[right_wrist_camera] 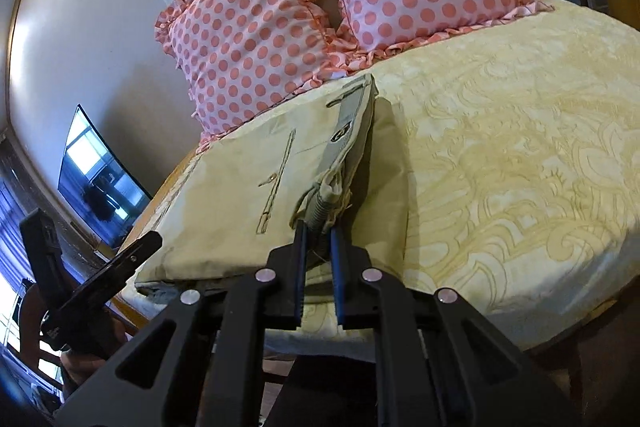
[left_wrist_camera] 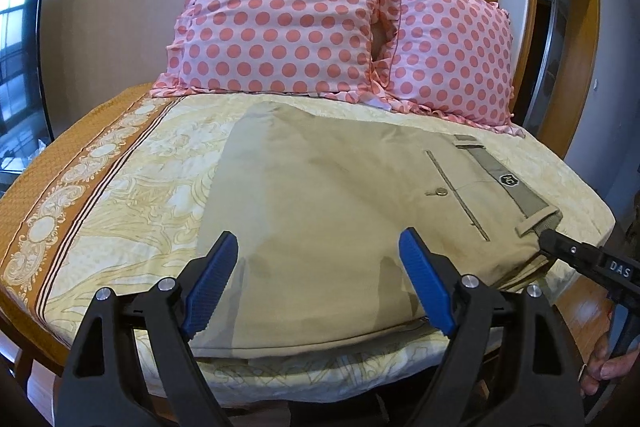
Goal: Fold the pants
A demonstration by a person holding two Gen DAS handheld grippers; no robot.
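Beige pants (left_wrist_camera: 320,195) lie folded on the bed, back pocket and waistband (left_wrist_camera: 508,183) facing up at the right. My left gripper (left_wrist_camera: 320,255) is open, its blue pads above the pants' near edge, holding nothing. My right gripper (right_wrist_camera: 319,231) is shut on the near corner of the waistband (right_wrist_camera: 320,195) and lifts it slightly. The pants (right_wrist_camera: 224,203) lie left of it in the right wrist view. The right gripper also shows in the left wrist view (left_wrist_camera: 552,239) at the waistband corner. The left gripper's finger (right_wrist_camera: 120,263) shows at the left.
Two pink polka-dot pillows (left_wrist_camera: 288,19) lean on the wall at the head of the bed. The cream patterned bedspread (right_wrist_camera: 520,155) stretches right of the pants. A wooden bed frame (left_wrist_camera: 576,27) and a dark TV screen (right_wrist_camera: 96,183) stand nearby.
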